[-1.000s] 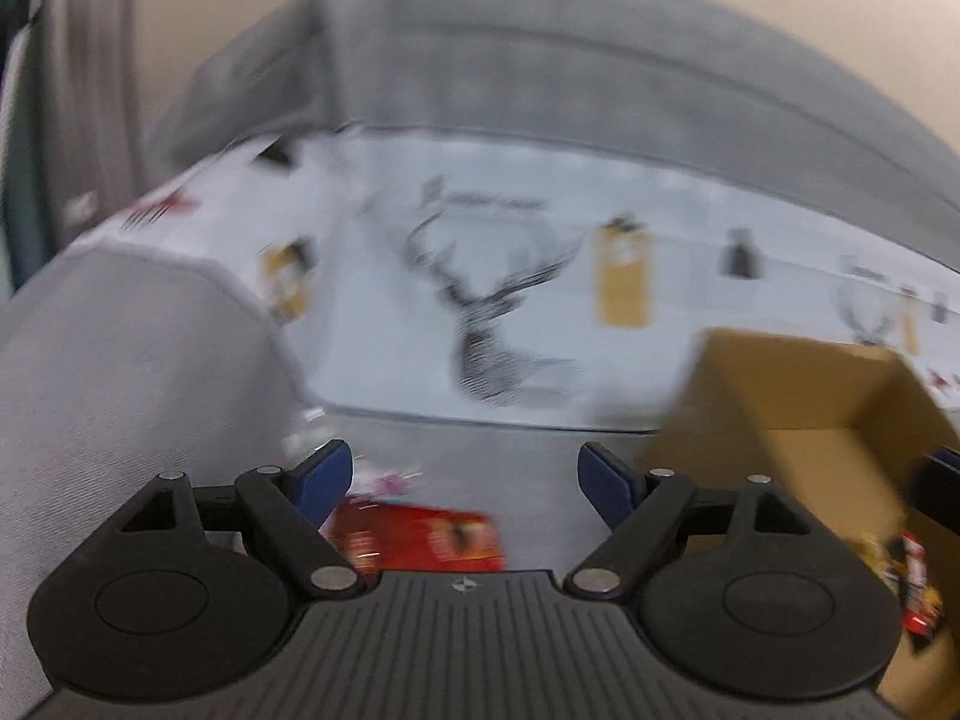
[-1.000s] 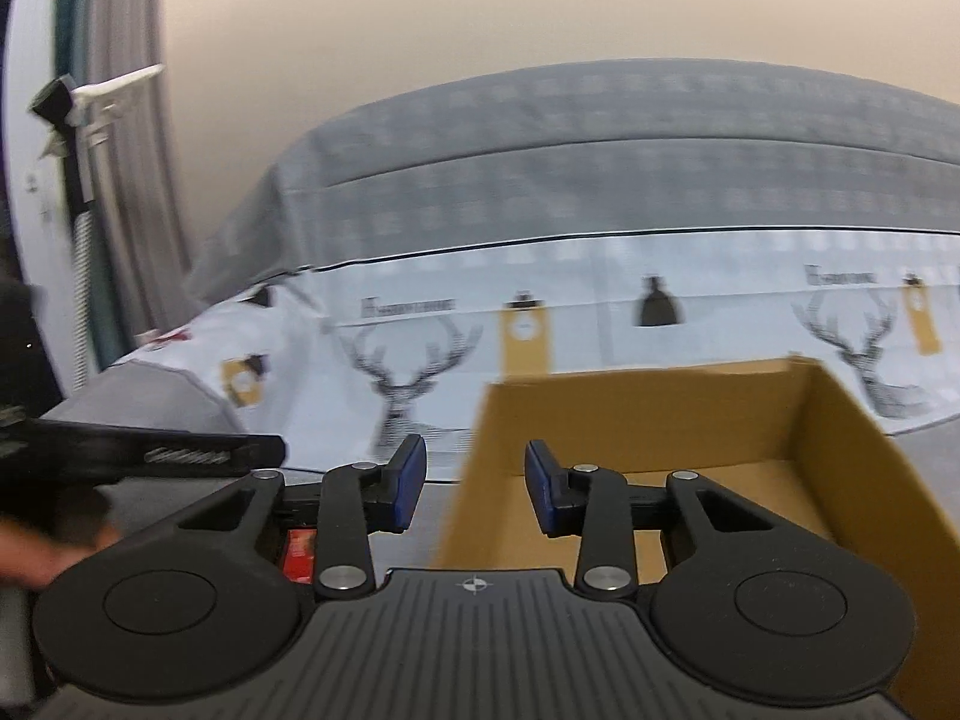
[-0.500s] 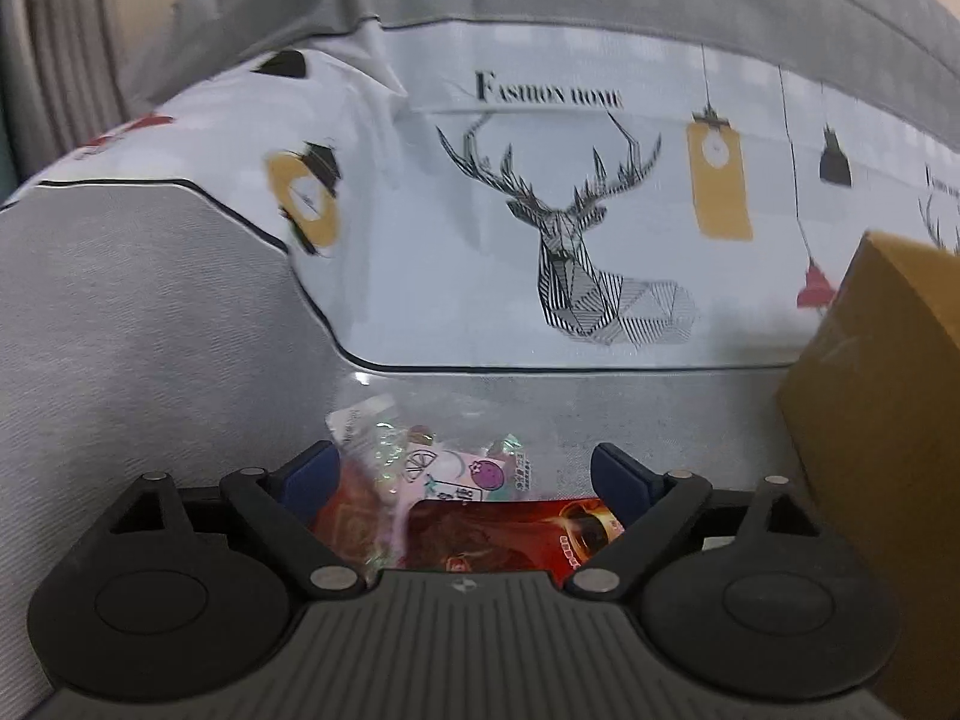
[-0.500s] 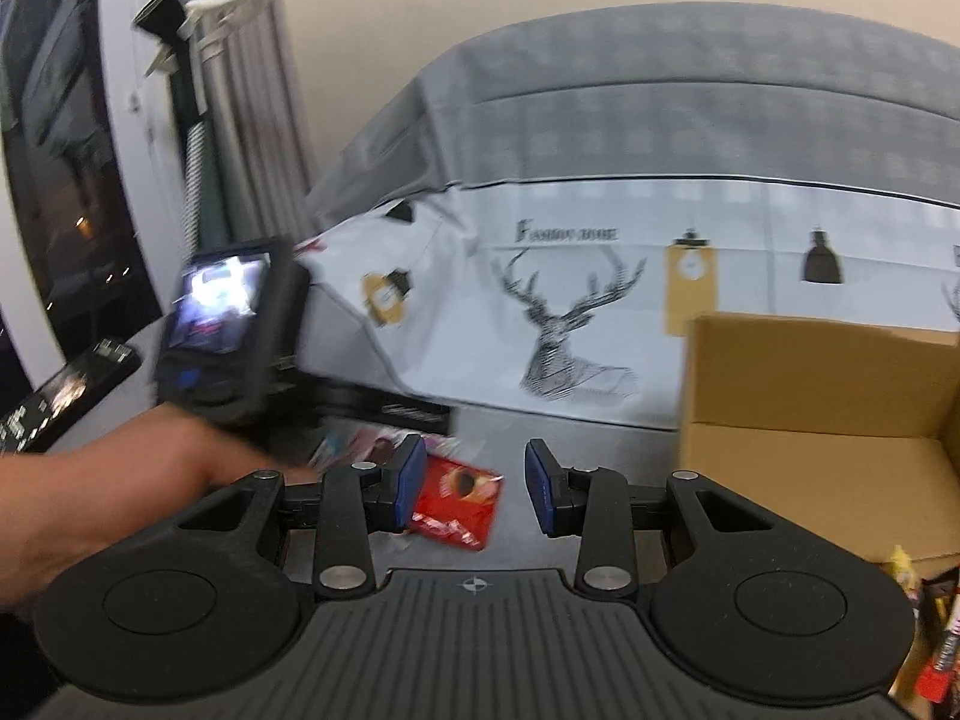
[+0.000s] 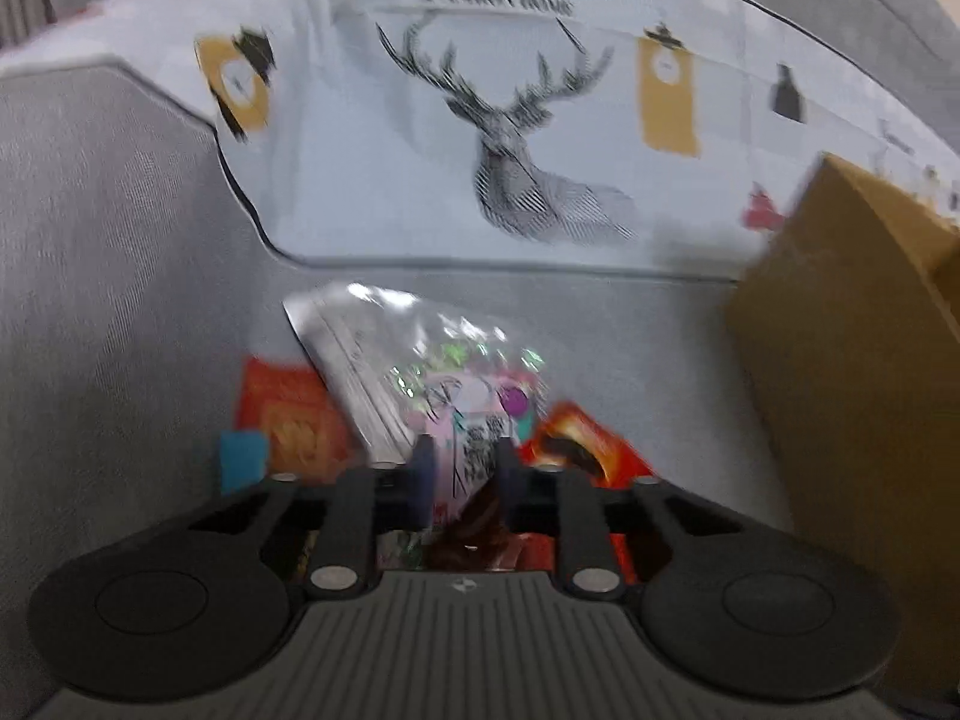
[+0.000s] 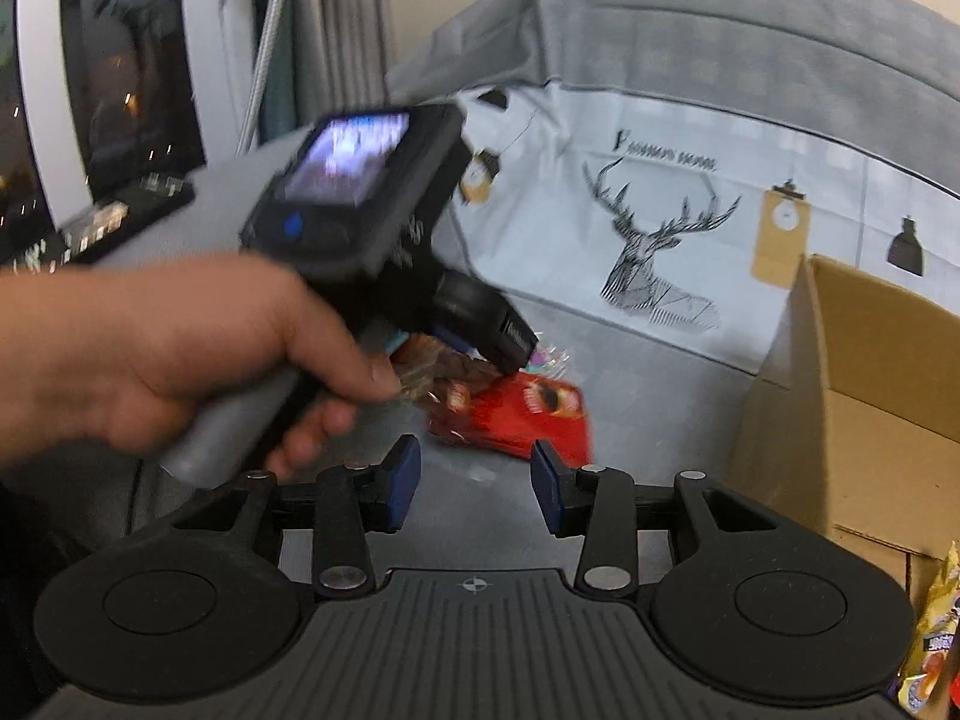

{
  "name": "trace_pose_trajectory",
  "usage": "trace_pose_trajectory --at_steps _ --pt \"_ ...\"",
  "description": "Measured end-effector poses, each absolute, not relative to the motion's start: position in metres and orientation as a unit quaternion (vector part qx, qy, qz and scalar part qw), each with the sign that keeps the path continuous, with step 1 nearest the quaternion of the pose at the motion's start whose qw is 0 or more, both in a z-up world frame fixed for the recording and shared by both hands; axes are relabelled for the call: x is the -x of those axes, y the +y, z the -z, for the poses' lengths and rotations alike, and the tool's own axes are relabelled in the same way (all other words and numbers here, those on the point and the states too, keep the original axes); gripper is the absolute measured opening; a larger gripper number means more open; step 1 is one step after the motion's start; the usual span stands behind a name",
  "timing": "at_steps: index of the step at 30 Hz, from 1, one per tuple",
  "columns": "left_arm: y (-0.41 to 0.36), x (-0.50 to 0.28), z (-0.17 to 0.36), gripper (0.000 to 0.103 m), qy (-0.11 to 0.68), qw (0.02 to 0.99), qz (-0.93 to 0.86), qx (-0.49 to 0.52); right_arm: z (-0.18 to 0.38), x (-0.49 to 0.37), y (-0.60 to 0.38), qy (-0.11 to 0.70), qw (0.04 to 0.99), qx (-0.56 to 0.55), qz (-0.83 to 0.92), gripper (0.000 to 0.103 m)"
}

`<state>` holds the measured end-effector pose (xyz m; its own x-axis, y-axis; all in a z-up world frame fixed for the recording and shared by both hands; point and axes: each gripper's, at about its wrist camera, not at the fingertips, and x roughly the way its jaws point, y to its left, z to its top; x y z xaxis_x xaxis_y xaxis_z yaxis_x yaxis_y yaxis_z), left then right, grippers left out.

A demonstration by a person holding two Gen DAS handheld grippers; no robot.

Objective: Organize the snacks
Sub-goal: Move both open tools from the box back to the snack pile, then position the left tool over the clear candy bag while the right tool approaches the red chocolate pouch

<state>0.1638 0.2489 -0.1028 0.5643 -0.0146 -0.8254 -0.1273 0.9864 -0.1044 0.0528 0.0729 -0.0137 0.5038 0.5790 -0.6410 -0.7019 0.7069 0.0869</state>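
Observation:
My left gripper (image 5: 463, 468) points down at a pile of snacks on the grey seat. Its jaws are closing, and the pads pinch a pink and clear snack packet (image 5: 444, 372). A red packet (image 5: 594, 444) lies just right of it and an orange-red packet (image 5: 288, 414) just left. In the right wrist view a hand (image 6: 180, 354) holds that left gripper (image 6: 510, 348) over the red packet (image 6: 534, 414). My right gripper (image 6: 474, 474) hovers near the pile, its jaws opening with nothing between them.
An open cardboard box (image 6: 870, 372) stands on the right, its wall (image 5: 840, 330) close to the pile, with some snack packets (image 6: 936, 630) inside. A white cloth with a deer print (image 5: 528, 150) covers the sofa back. A window and curtain are at the far left.
My left gripper dropped onto the snack pile and its jaws went from wide apart to pinching the pink packet. My right gripper swung left from the box toward the pile.

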Motion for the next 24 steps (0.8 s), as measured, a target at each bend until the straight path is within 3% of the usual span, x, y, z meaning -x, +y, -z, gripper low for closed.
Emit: trace_pose_trajectory --at_steps 2,5,10,14,20,22,24 --pt "0.250 -0.153 0.104 0.003 0.488 0.867 -0.017 0.099 0.019 -0.051 0.077 0.339 0.858 0.101 -0.373 0.046" --pt "0.250 -0.136 0.110 0.003 0.526 0.840 0.015 0.133 0.024 -0.048 0.084 0.348 0.852 0.111 -0.376 0.049" --pt "0.234 -0.104 0.103 0.003 0.548 0.832 0.014 0.085 0.029 -0.041 0.092 0.352 0.848 0.130 -0.374 0.053" --pt "0.263 -0.071 0.070 0.018 0.464 0.868 -0.046 0.169 0.033 -0.041 0.097 0.358 0.852 0.143 -0.354 0.064" --pt "0.277 -0.064 0.064 0.018 0.431 0.874 -0.090 0.203 0.044 -0.051 0.101 0.378 0.861 0.134 -0.313 0.071" --pt "0.273 -0.070 0.068 0.029 0.431 0.875 -0.093 0.198 0.049 -0.056 0.104 0.384 0.864 0.131 -0.298 0.077" --pt "0.270 -0.077 0.072 0.047 0.435 0.874 -0.092 0.195 0.055 -0.061 0.107 0.391 0.865 0.134 -0.285 0.081"
